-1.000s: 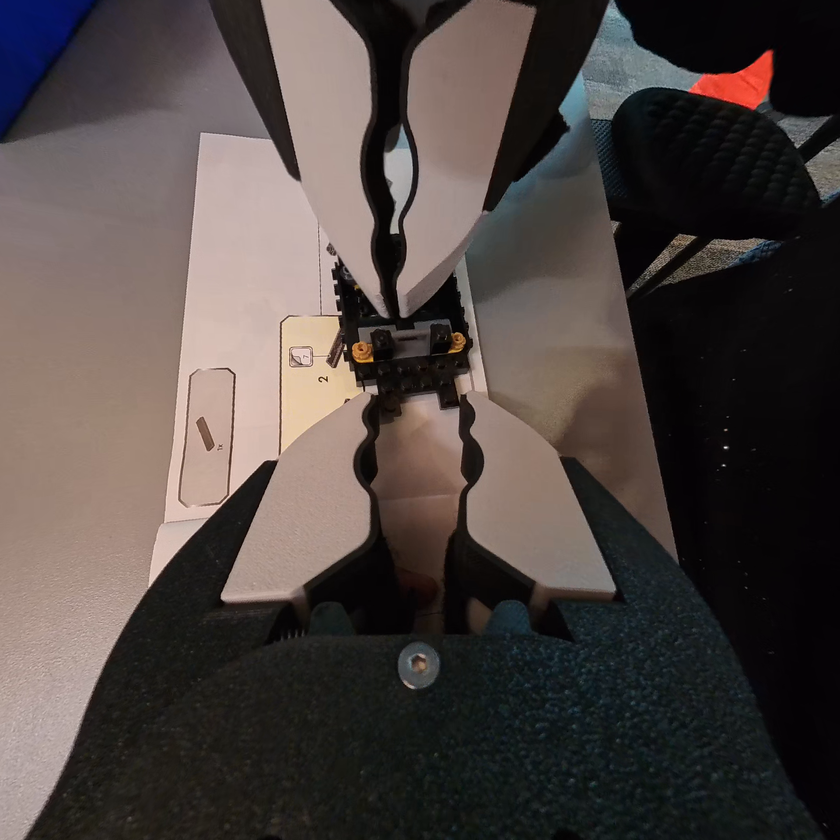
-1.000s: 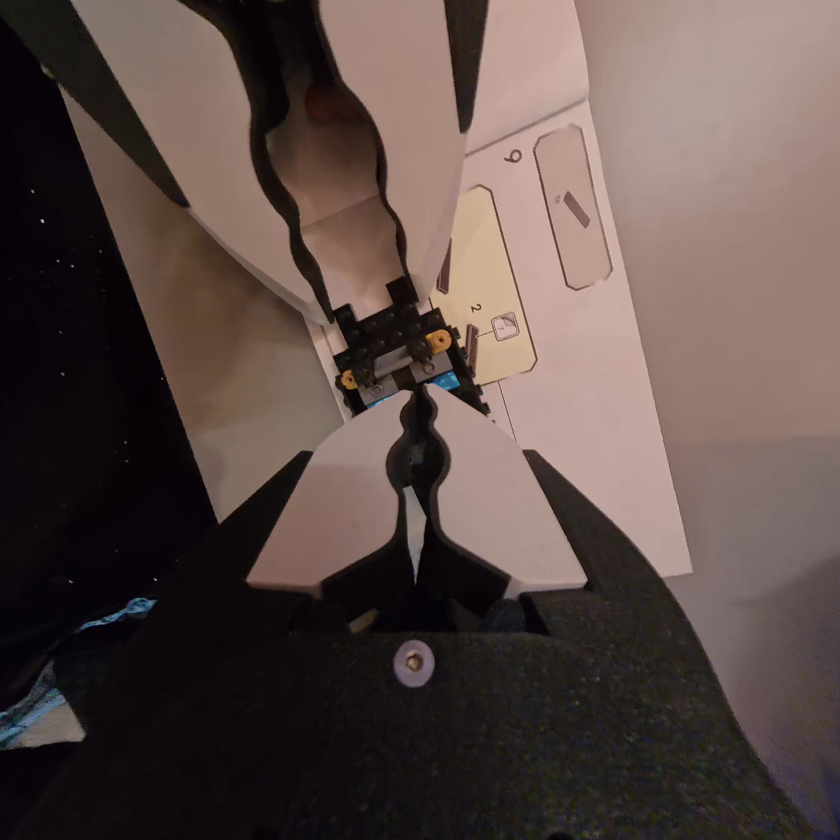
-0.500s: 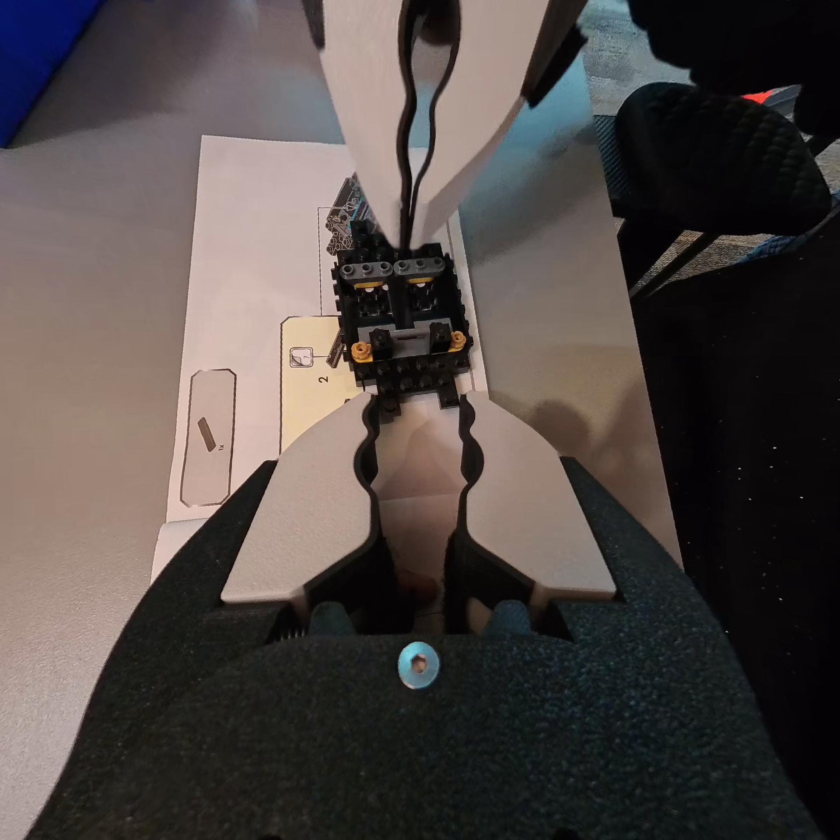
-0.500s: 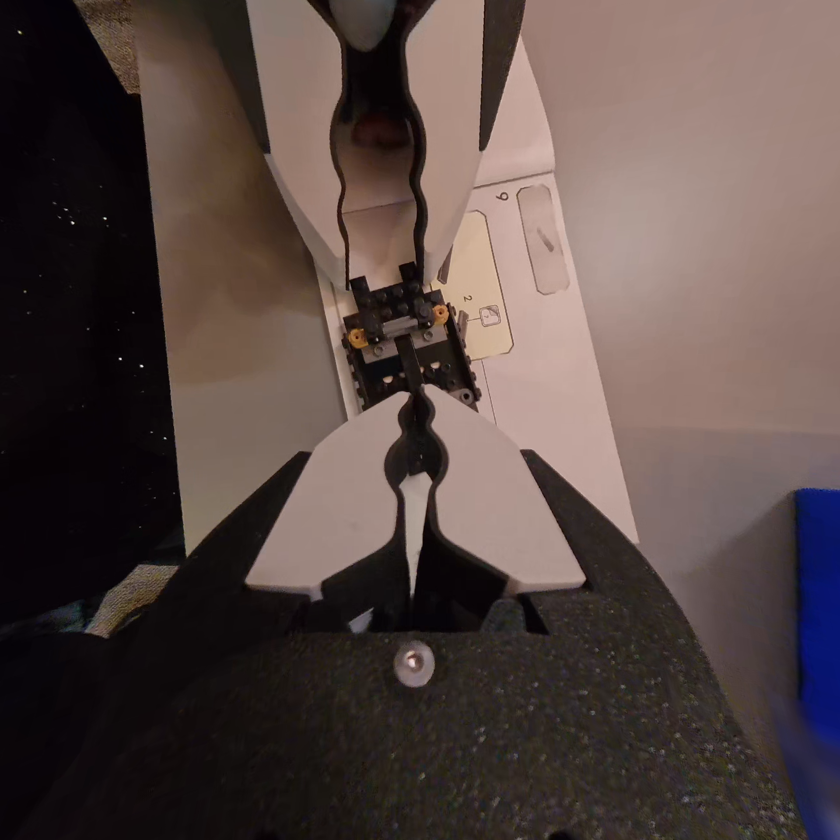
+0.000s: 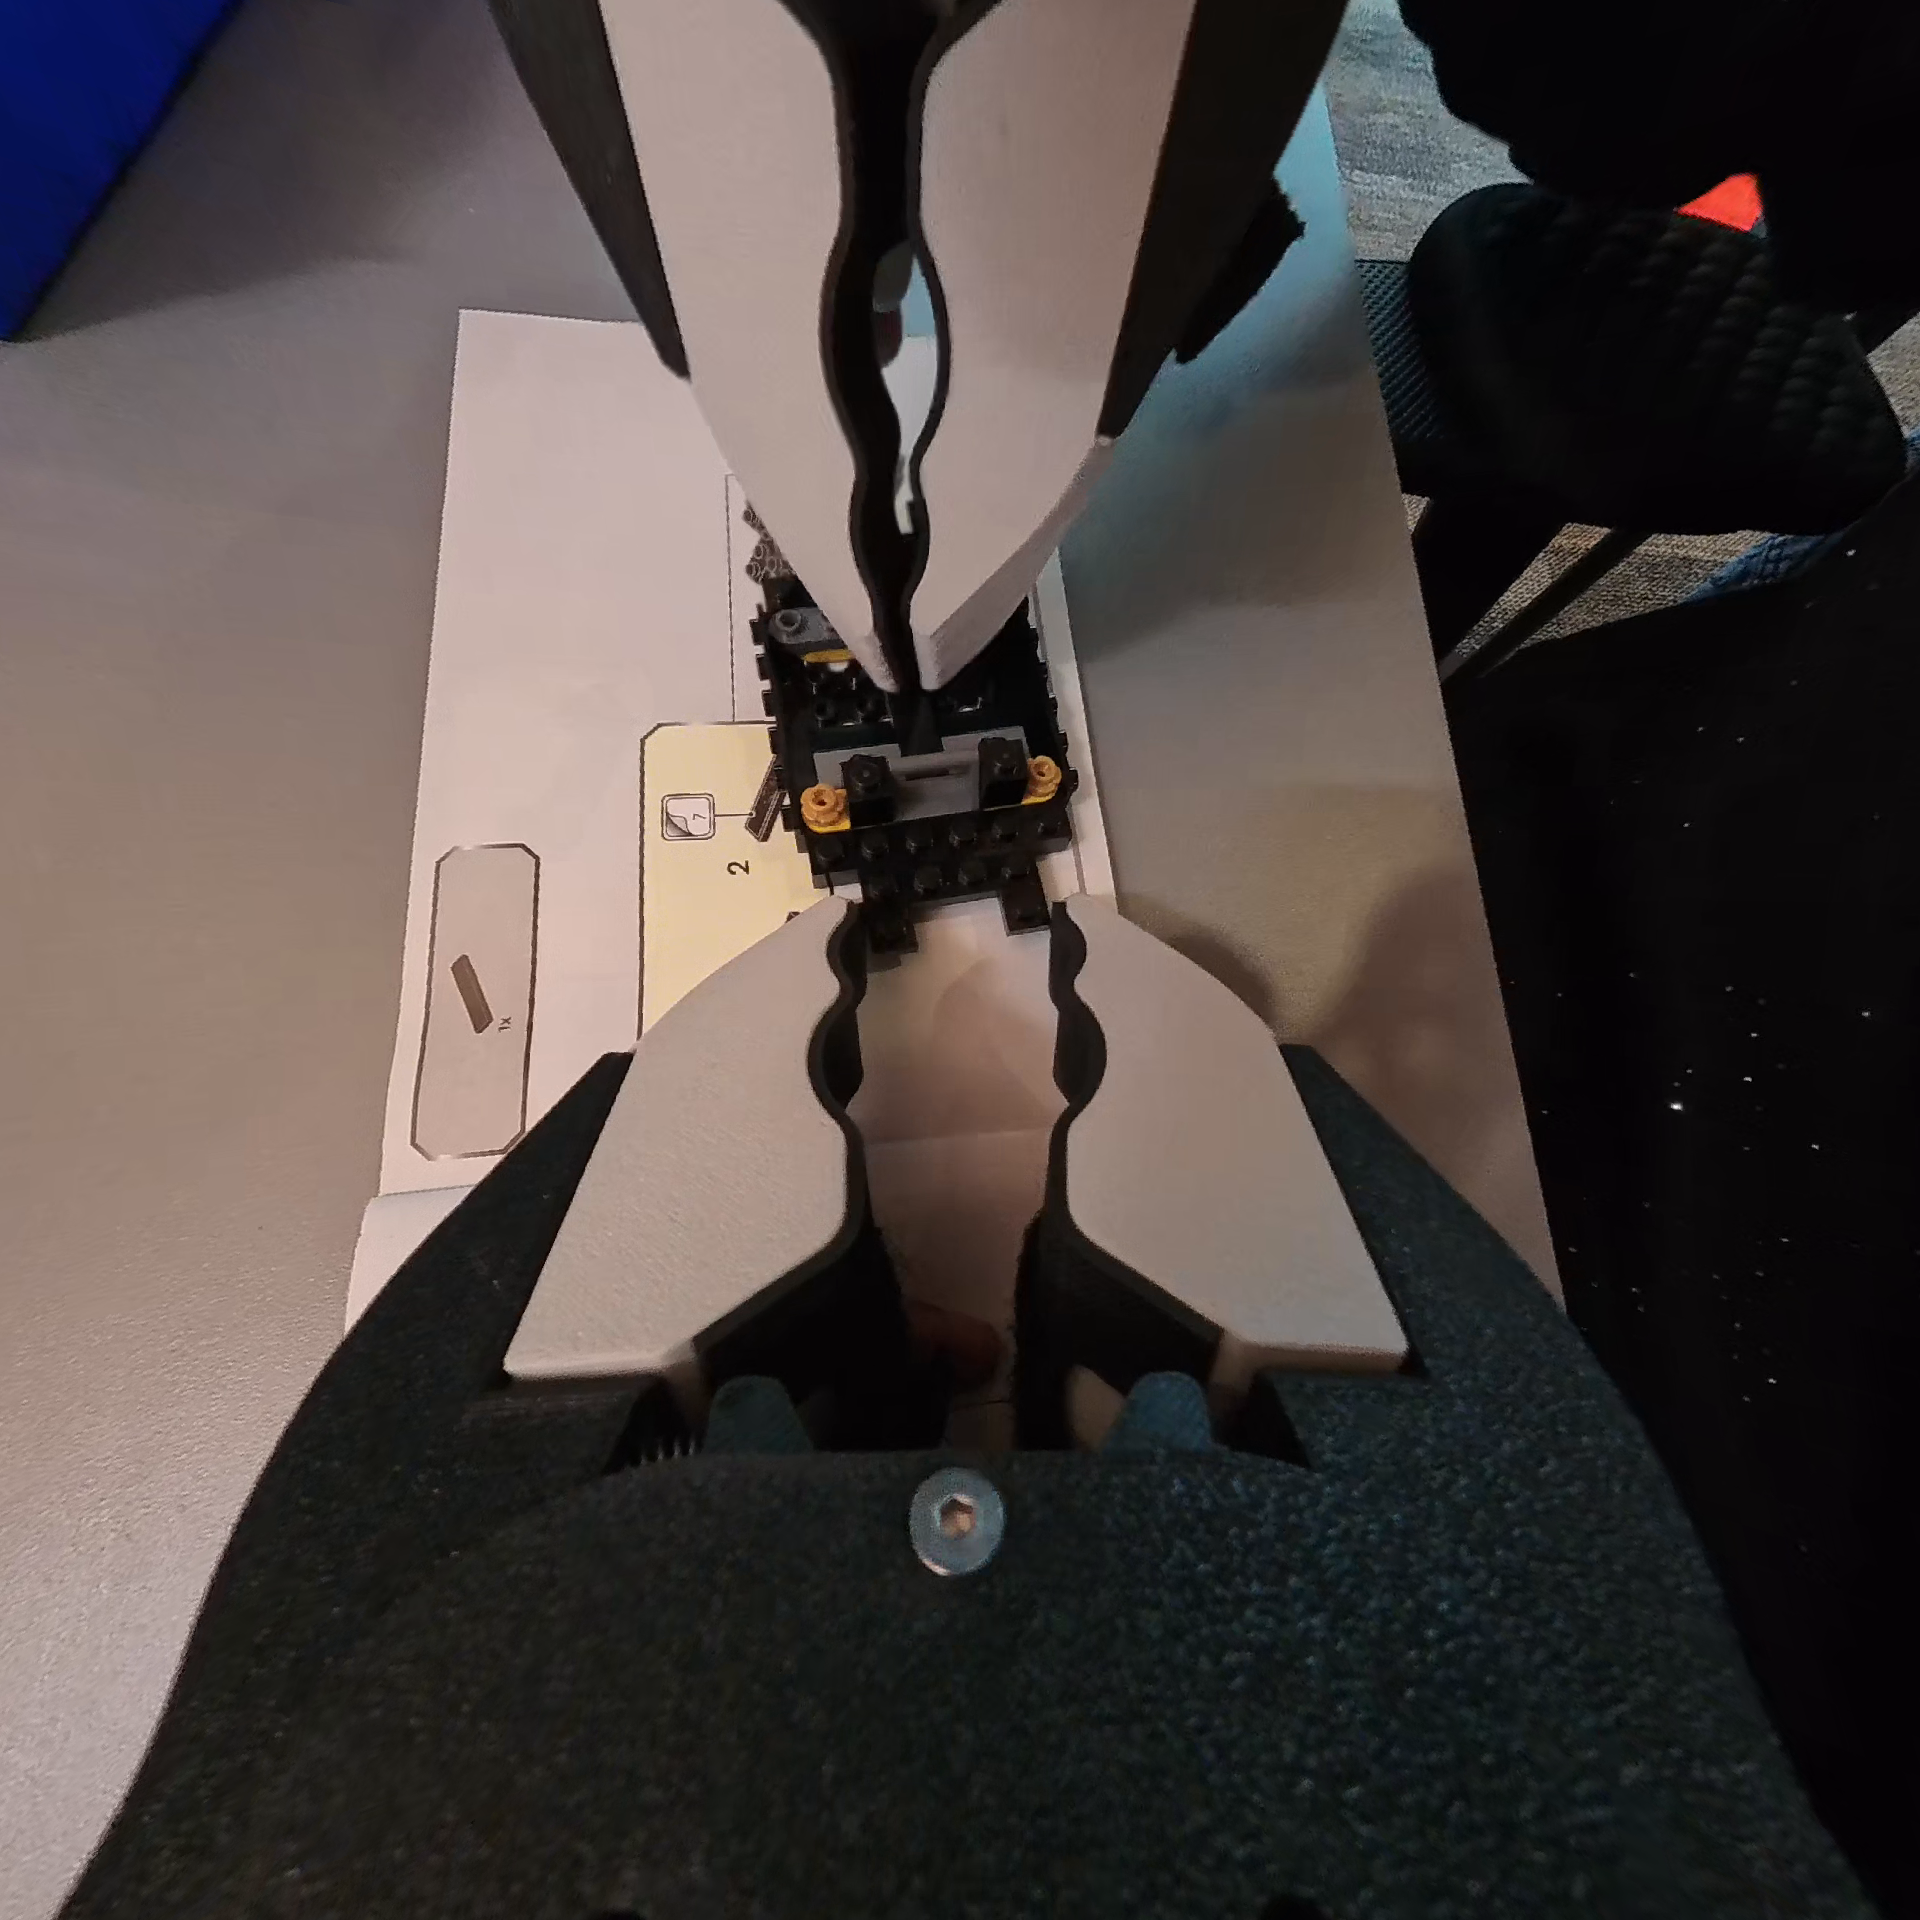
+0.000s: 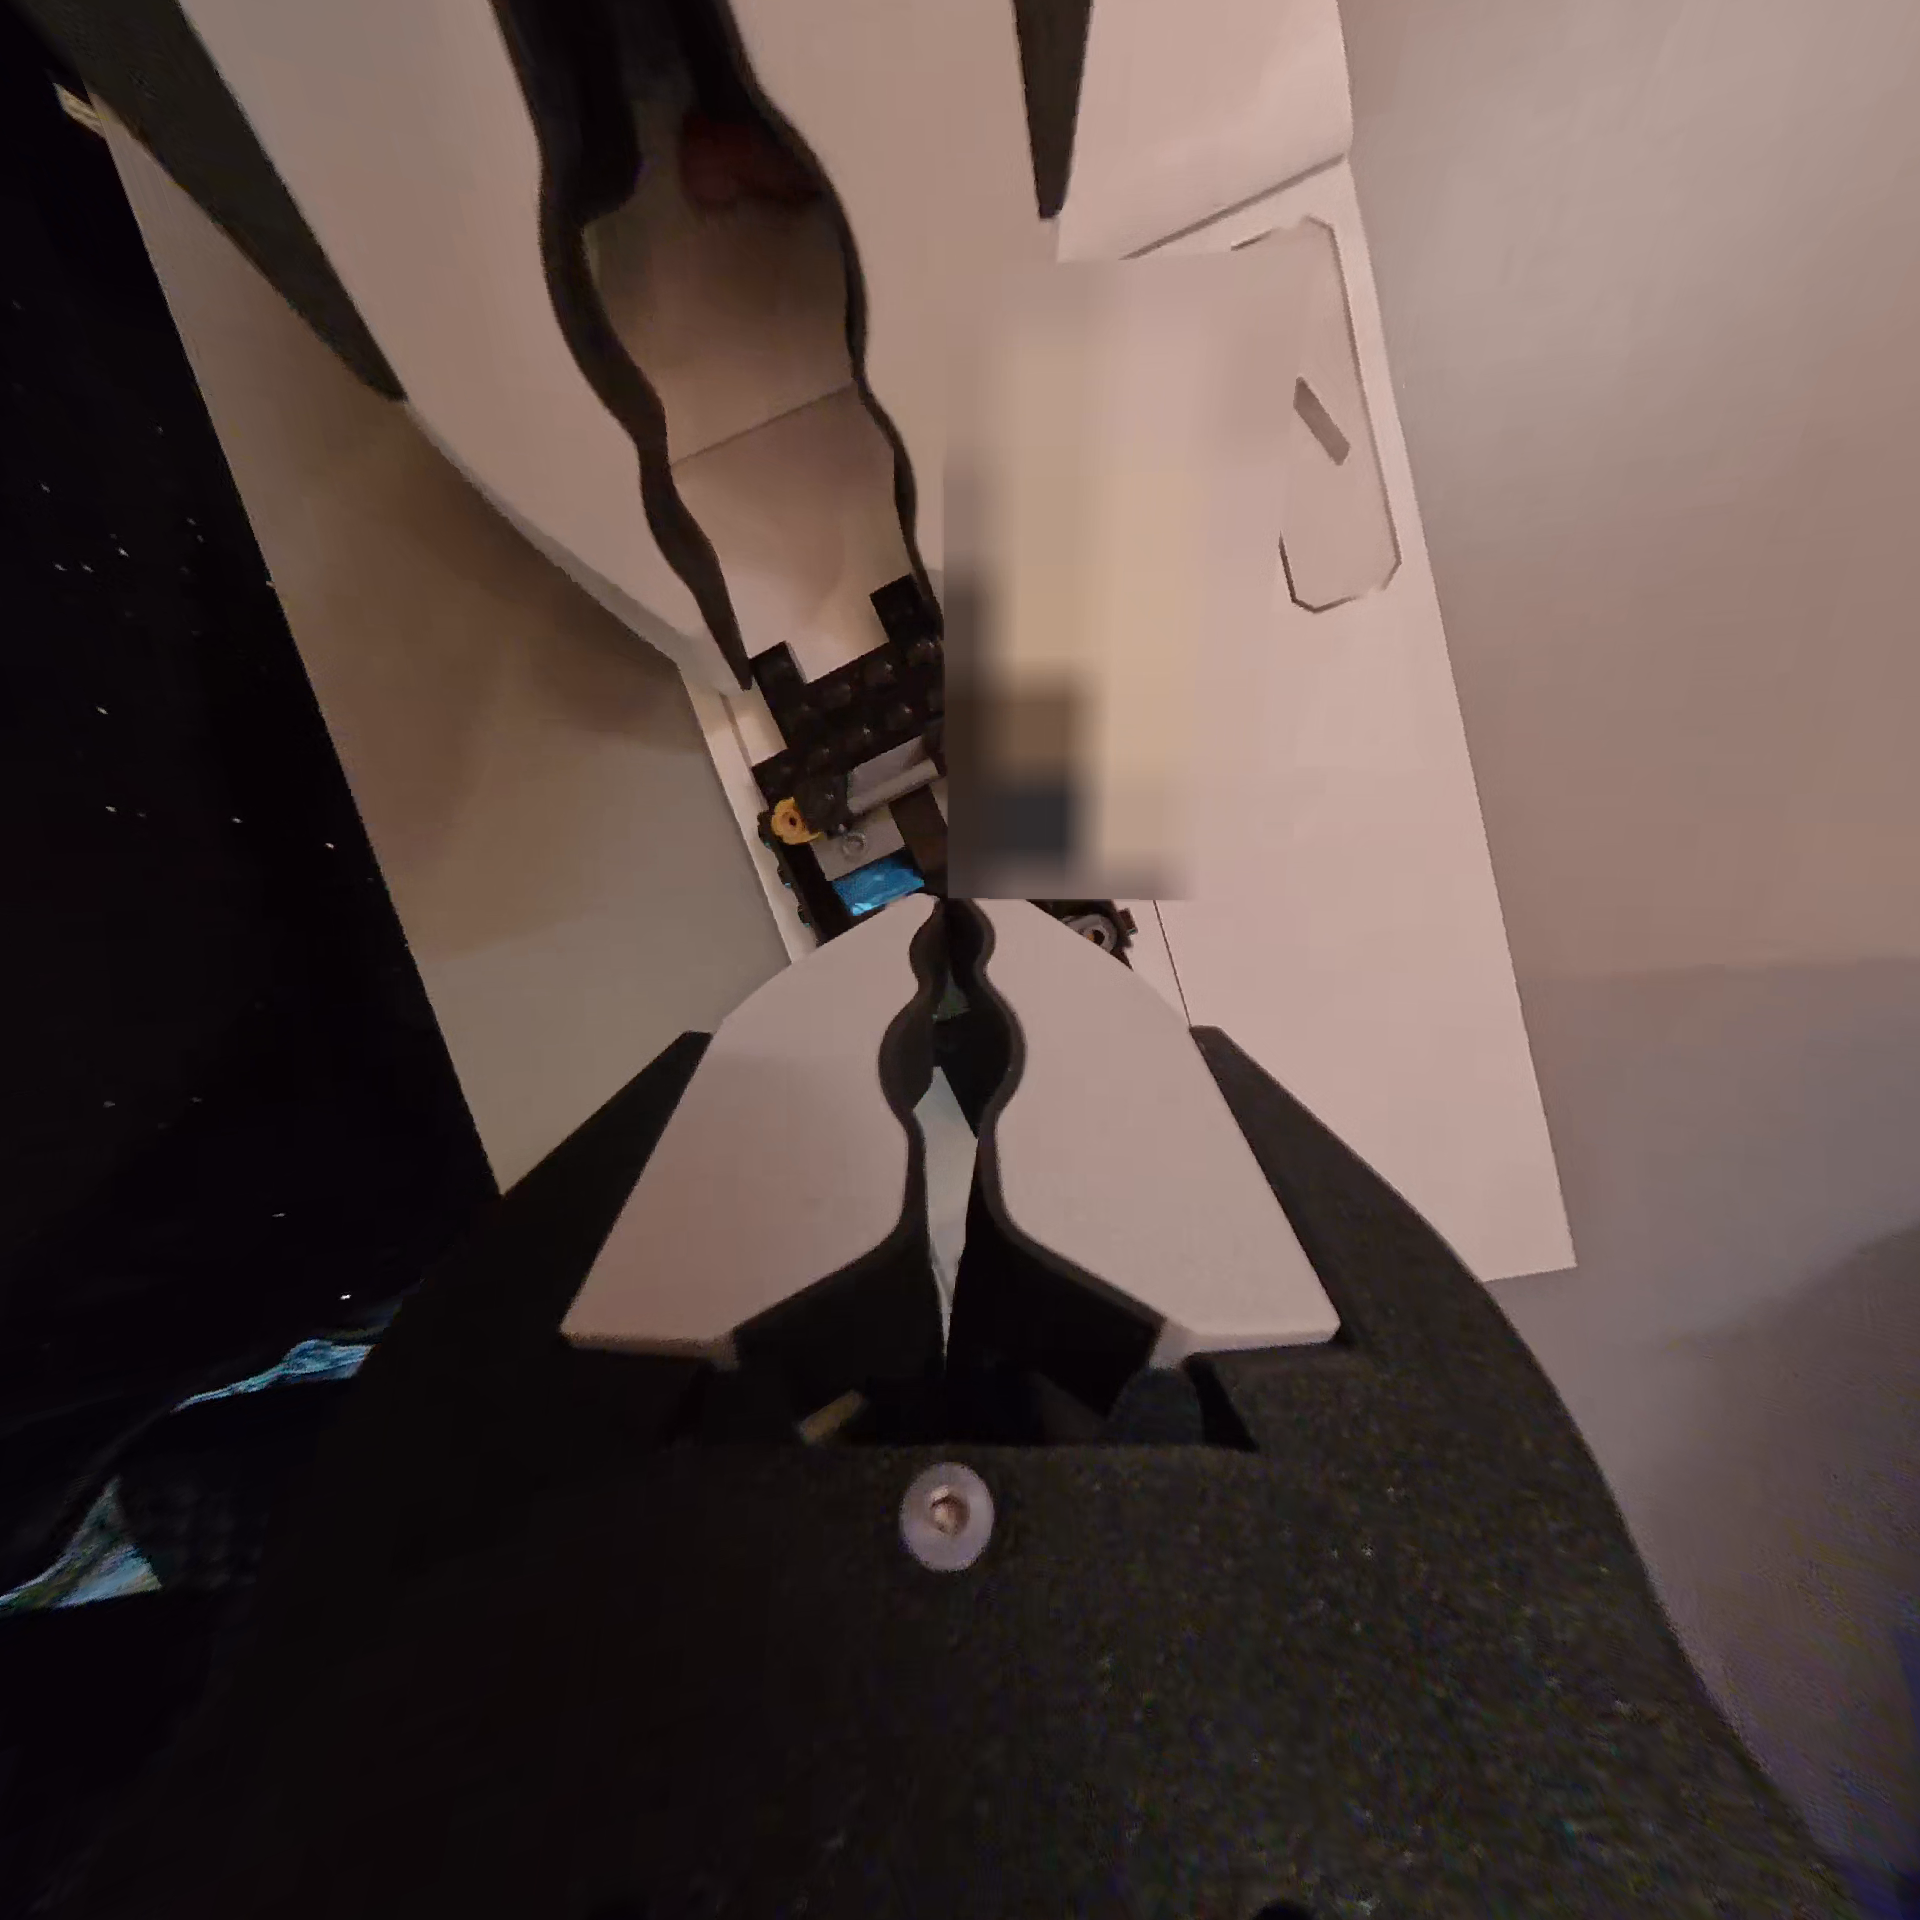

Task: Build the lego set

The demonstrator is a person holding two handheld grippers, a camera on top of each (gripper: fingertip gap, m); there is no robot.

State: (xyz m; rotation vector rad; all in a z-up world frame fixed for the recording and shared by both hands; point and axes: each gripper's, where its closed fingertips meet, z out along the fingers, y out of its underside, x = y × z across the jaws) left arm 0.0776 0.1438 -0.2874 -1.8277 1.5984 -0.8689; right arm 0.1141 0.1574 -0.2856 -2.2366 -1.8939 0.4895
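Observation:
A black lego model (image 5: 935, 831) with gold studs and a grey plate stands on the instruction sheet (image 5: 561, 623). My left gripper (image 5: 956, 920) grips the model's two near black prongs between its pads. My right gripper (image 5: 904, 675) comes in from the far side with its jaws shut. Its tips rest on a thin black strip (image 5: 920, 722) that lies along the middle of the model. In the right wrist view, my right gripper (image 6: 945, 914) is shut over the model (image 6: 852, 707), the strip (image 6: 920, 821) shows just ahead of its tips, and the left gripper (image 6: 831, 623) is beyond. A blurred patch covers the model's right half.
The sheet lies on a grey table (image 5: 208, 727). A blue object (image 5: 83, 125) is at the far left corner. A black chair (image 5: 1662, 343) stands past the table's right edge, over dark floor. Across from one pair of fingers to the other is roughly 5 centimeters. About 20 centimeters separates my right fingertips from the blue object (image 5: 83, 125).
My right gripper, shut throughout, had lifted back off the model half a second ago and has come down again onto the black strip. The left gripper and the model have not moved.

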